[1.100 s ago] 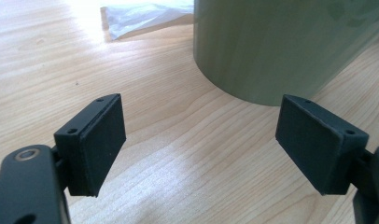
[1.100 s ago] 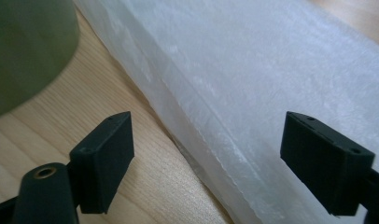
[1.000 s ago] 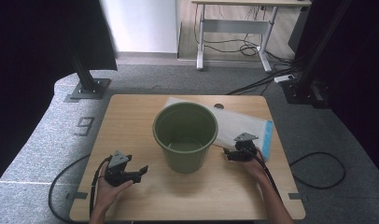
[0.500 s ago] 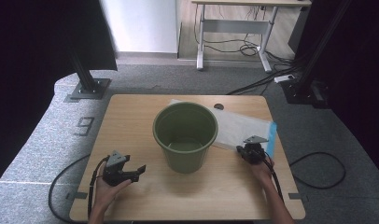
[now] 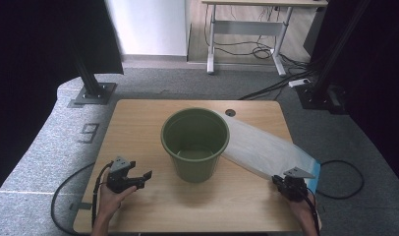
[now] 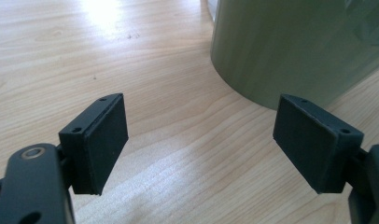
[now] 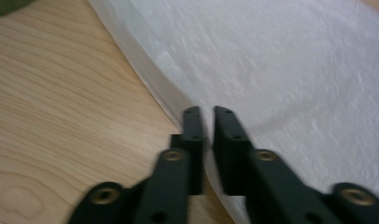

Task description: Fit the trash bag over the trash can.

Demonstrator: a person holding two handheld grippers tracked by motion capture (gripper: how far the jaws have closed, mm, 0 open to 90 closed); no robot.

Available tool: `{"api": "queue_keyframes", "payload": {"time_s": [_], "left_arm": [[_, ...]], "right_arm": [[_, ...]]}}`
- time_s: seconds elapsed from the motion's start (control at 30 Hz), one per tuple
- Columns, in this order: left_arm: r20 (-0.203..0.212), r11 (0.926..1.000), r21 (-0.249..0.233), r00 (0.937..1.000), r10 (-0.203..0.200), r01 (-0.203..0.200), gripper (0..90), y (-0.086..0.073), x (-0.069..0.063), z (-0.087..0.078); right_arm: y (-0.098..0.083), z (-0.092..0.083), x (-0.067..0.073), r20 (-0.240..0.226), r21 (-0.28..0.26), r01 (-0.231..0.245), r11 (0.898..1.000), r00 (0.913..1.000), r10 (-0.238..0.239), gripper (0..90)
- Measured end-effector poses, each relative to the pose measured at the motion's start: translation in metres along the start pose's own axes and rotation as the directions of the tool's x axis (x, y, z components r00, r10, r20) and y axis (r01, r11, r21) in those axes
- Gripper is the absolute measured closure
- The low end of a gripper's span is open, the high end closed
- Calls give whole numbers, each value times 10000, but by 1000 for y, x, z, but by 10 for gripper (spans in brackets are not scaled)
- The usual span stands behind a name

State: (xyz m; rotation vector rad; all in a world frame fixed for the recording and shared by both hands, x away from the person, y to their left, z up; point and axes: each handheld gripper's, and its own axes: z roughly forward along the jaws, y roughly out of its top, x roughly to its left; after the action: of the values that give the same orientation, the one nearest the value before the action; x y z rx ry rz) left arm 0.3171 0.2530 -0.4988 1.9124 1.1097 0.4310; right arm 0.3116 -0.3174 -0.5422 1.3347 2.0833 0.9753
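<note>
Two grippers low: left gripper jaws spread (beside bucket); right gripper pinching bag edge.

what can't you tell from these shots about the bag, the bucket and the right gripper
- Bag: its far end is hidden behind the bucket in the high view; any print is too small to read.
- Right gripper: jaws nearly shut on the bag's edge, but the blurred right gripper view does not settle whether film is pinched between them.
- Bucket: its top is cut off by the edge of the left gripper view, past the open left gripper.
</note>
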Motion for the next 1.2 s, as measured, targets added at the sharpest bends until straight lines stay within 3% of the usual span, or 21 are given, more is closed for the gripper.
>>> {"api": "queue_keyframes", "payload": {"time_s": [0.03, 0.07, 0.13, 0.23, 0.3, 0.37, 0.4, 0.43, 0.6, 0.67, 0.73, 0.77, 0.8, 0.83, 0.93, 1.03, 1.1, 1.2], "left_arm": [[58, 10000, -45, 10000, -38, 38, 178, 0, 0, 0], [114, 10000, -60, 9999, -72, 73, 178, 0, 0, 0], [95, 10000, 13, 9999, -70, 70, 178, 0, -1, 1], [84, 9999, 97, 10000, 25, -26, 178, 1, -2, 4], [99, 10000, 82, 9999, 48, -49, 178, 1, -4, 4], [141, 10000, 46, 9999, -41, 40, 178, 1, -4, 4], [141, 10000, 46, 9999, -41, 40, 177, 1, -4, 4], [86, 9999, 114, 9999, -80, 79, 177, 0, -2, 6], [73, 9997, 176, 9998, -159, 158, 177, -2, 0, 7], [68, 9996, 146, 9997, -222, 221, 177, -3, 1, 7], [-18, 9996, 201, 9998, -218, 218, 175, -3, 2, 7], [-54, 9993, 127, 9994, -346, 346, 174, -3, 4, 7], [-54, 9993, 127, 9994, -346, 346, 175, -3, 4, 7], [-53, 9991, 82, 9991, -426, 427, 175, -3, 5, 6], [-63, 9984, -47, 9984, -567, 567, 175, -2, 7, 5], [-389, 9986, -178, 9980, -502, 496, 179, -2, 6, 2], [-565, 9986, -337, 9975, -420, 401, 183, 1, 4, -3], [-524, 9982, -479, 9979, -383, 358, 183, 2, 2, -7]], "right_arm": [[11, 1, 9, -237, -261, 221, 9994, 9995, -227, 612], [11, 1, 9, -237, -261, 221, 9994, 9995, -227, 612], [25, 9, 22, -563, -447, 577, 9973, 9966, -602, 524], [49, 31, 44, -1045, -474, 1233, 9912, 9863, -1277, 421], [63, 49, 54, -1031, -447, 1633, 9856, 9805, -1671, 402], [79, 75, 62, -1392, -506, 1421, 9886, 9792, -1479, 394], [79, 75, 62, -1392, -506, 1421, 9886, 9792, -1479, 394], [86, 93, 68, -1512, -328, 1461, 9887, 9771, -1495, 390], [92, 116, 75, -1652, -220, 1513, 9882, 9743, -1529, 395], [91, 124, 76, -1620, -118, 1447, 9894, 9761, -1447, 428], [90, 125, 76, -1558, -166, 1337, 9909, 9786, -1346, 538], [91, 124, 76, -1493, -129, 1295, 9915, 9802, -1300, 665], [91, 124, 76, -1493, -129, 1295, 9915, 9802, -1300, 665], [90, 121, 76, -1448, 17, 1251, 9921, 9817, -1235, 766], [89, 117, 79, -1337, 188, 1425, 9896, 9813, -1388, 834], [82, 107, 83, -1113, 120, 1986, 9800, 9743, -1960, 875], [71, 94, 83, -1234, 16, 1771, 9842, 9767, -1756, 882], [62, 86, 83, -1334, -9, 1810, 9835, 9747, -1795, 885]]}}
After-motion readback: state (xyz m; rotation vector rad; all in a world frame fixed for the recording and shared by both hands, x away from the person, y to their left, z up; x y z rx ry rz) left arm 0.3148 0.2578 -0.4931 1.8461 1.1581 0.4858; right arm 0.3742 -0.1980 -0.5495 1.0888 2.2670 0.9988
